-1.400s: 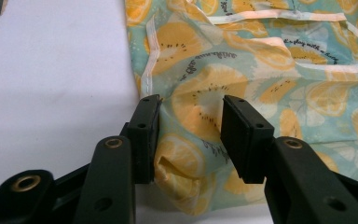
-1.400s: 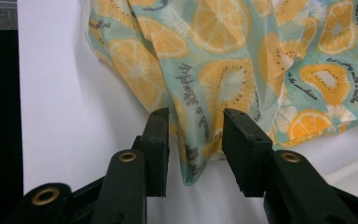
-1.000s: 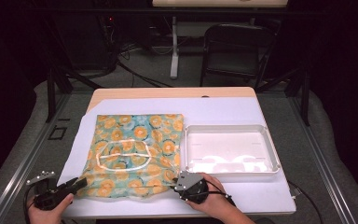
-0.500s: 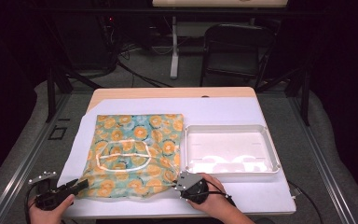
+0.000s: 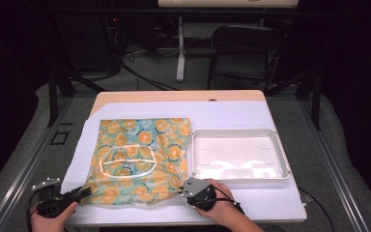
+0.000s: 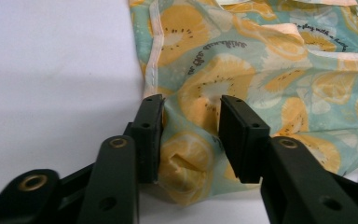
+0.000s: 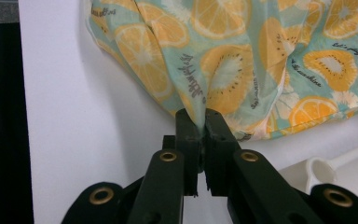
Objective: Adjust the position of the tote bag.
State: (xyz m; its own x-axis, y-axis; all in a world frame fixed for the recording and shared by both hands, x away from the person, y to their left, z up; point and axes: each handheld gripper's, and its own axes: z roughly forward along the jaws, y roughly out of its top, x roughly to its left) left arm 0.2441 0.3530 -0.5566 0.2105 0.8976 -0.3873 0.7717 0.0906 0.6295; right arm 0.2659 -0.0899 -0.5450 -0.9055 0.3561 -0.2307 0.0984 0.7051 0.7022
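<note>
Currently right tongs point(image 7: 199, 122) clamped tight on near right corner of fruit-print tote bag point(image 5: 140, 154). Left tongs point(image 6: 191, 126) have just been closing, jaws part-open around near left corner, pads apparently not yet pressing. Bag lies flat on white-covered bench point(image 5: 251, 116), near edge toward person; matching corner grips probably to lift or fold. White tray point(image 5: 280, 157) just beside bag.

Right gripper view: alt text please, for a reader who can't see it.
The right gripper is shut on a pinched fold of a fruit-print bag near its corner, on a white table cover. A white tray's corner shows at lower right.
</note>
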